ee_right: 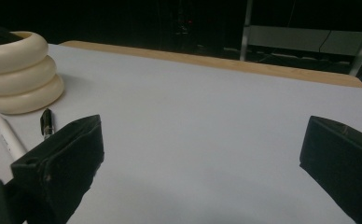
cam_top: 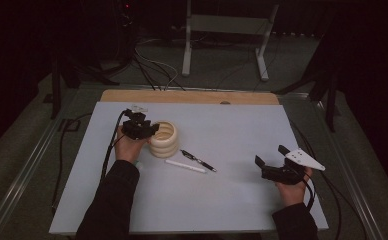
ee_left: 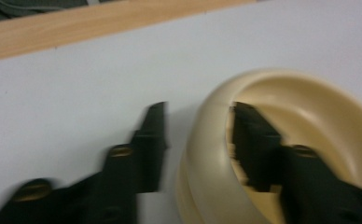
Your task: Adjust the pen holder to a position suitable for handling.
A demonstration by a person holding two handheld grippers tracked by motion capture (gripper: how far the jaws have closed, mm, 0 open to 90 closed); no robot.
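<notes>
A cream holder [cam_top: 164, 138] shaped like stacked rings stands upright at the left of the white mat. My left gripper [cam_top: 149, 129] reaches it from the left. In the left gripper view the holder's wall [ee_left: 207, 154] lies between the jaws of the left gripper [ee_left: 200, 112]. One jaw is inside the hollow and the other stands outside, a little off the wall, so it is open. A black pen [cam_top: 198, 160] and a white pen [cam_top: 184, 166] lie just right of the holder. My right gripper [cam_top: 270, 155] rests open near the right front, with nothing between its jaws [ee_right: 202, 135].
The white mat [cam_top: 232, 130] covers a wooden board whose far edge [cam_top: 189, 96] shows behind it. Cables trail off both sides of the table. A white metal stand [cam_top: 224, 37] is on the floor beyond. The right gripper view has the holder [ee_right: 18, 74] and both pens at far left.
</notes>
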